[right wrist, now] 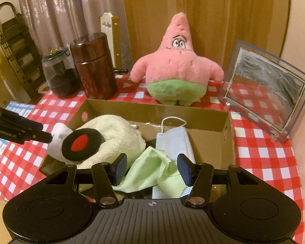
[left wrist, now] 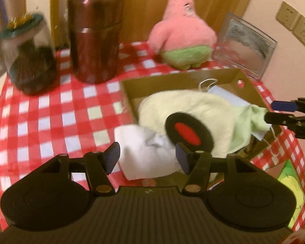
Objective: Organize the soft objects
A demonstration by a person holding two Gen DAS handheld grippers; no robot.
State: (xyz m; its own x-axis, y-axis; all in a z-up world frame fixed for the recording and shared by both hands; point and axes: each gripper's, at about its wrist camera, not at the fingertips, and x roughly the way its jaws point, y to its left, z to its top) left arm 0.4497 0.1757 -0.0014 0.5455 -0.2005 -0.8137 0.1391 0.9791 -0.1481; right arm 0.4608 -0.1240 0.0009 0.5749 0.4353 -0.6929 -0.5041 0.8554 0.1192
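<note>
A shallow cardboard box [right wrist: 213,118] sits on a red-and-white checked tablecloth [left wrist: 50,122], holding most of the soft things. Inside it lies a cream plush toy [right wrist: 116,130] with a black-and-red felt disc [right wrist: 81,143]; a blue face mask [right wrist: 174,140] rests just beside it, toward the box's right wall. A pale green cloth [right wrist: 152,168] drapes over the box's near edge, between the parted jaws of the right gripper [right wrist: 152,167], which grip nothing. At the box's left corner a white cloth [left wrist: 146,154] spills over the rim; the left gripper [left wrist: 147,157] frames it with jaws released, pads clear of the fabric. Behind the box stands a pink star plush [right wrist: 178,65] in green shorts, upright against the wooden panel. Left of it stand a dark red canister [right wrist: 93,67] and a glass jar [right wrist: 60,75]; a clear-framed mirror [right wrist: 266,89] leans to the box's right.
</note>
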